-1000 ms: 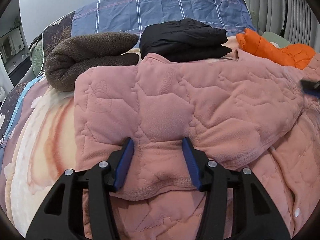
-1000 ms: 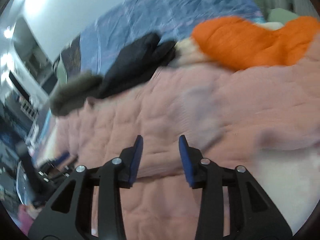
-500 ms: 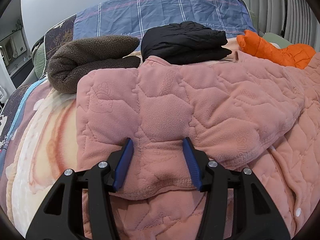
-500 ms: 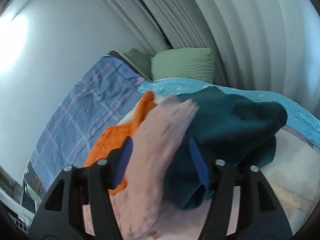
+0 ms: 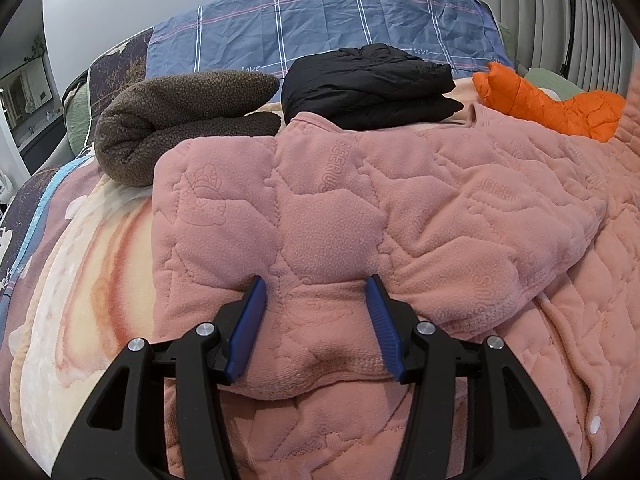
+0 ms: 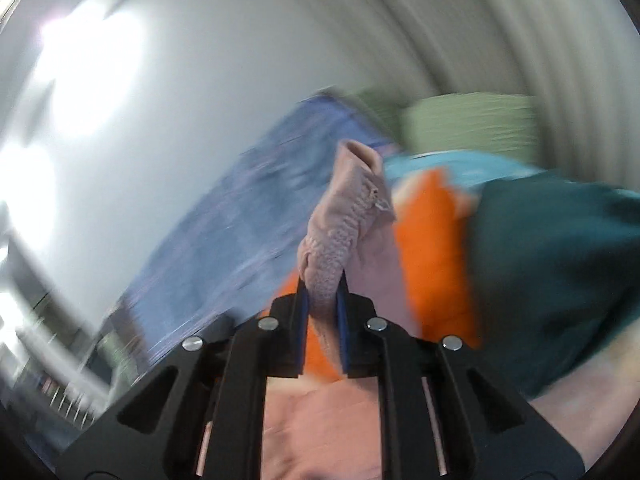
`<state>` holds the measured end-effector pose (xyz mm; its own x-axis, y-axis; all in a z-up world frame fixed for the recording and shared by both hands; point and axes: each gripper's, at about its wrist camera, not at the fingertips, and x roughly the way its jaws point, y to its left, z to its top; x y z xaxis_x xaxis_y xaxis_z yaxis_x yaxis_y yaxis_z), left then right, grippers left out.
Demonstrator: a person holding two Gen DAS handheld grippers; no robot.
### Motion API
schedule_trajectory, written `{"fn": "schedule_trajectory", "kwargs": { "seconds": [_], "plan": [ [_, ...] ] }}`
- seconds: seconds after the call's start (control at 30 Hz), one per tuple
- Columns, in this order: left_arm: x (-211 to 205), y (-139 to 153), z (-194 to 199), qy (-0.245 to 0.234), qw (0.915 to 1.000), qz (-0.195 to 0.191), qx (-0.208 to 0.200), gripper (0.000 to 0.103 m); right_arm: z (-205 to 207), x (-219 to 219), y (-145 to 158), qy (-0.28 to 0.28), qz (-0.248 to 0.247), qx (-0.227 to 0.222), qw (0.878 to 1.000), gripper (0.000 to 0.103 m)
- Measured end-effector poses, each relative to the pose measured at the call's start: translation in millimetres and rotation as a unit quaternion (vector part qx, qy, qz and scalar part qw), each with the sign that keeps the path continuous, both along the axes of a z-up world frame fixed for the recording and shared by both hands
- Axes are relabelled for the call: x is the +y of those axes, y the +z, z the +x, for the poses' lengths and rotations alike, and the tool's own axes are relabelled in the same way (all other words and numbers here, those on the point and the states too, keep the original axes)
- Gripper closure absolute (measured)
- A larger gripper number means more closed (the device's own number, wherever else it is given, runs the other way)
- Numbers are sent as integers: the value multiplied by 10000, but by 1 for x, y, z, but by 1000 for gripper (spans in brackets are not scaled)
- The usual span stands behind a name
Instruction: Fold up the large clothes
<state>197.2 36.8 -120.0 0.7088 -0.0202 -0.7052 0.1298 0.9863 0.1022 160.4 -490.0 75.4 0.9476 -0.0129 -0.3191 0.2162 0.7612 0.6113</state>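
Observation:
A large pink quilted fleece garment (image 5: 380, 216) lies spread over the bed with one sleeve folded across its body. My left gripper (image 5: 315, 286) is open, its blue pads resting on either side of a fold of the pink fabric near the folded sleeve's end. My right gripper (image 6: 322, 280) is shut on a bunched pink sleeve cuff (image 6: 344, 216) and holds it raised in the air. The right wrist view is blurred by motion.
A rolled brown fleece (image 5: 180, 120), a folded black jacket (image 5: 368, 80) and an orange puffer jacket (image 5: 548, 104) lie at the far side of the bed. A blue plaid sheet (image 5: 320, 20) is behind them. A dark teal garment (image 6: 552, 264) and green pillow (image 6: 468, 124) show on the right.
My right gripper swung from above the pink garment to its right end, closed on the sleeve cuff and lifted it. The left gripper stayed in place, open.

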Motion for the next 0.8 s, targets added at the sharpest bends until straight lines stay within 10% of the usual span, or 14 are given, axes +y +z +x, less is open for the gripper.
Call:
{"fn": "schedule_trajectory", "kwargs": {
  "seconds": [0.2,0.4,0.57,0.8],
  "plan": [
    [5,1,-1,-38,9997,-223,-9,47,46,157,-11,2057,-209,-114,9783,91],
    [11,3,-3,-134,9984,-558,-28,42,87,290,-97,3419,-65,776,9365,91],
    [16,4,-3,-194,9967,-794,-36,39,92,335,-159,3767,-305,1757,9090,85],
    [18,25,-19,-780,9818,-1707,-291,28,65,337,-158,3970,-660,1556,9021,47]
  ]
}}
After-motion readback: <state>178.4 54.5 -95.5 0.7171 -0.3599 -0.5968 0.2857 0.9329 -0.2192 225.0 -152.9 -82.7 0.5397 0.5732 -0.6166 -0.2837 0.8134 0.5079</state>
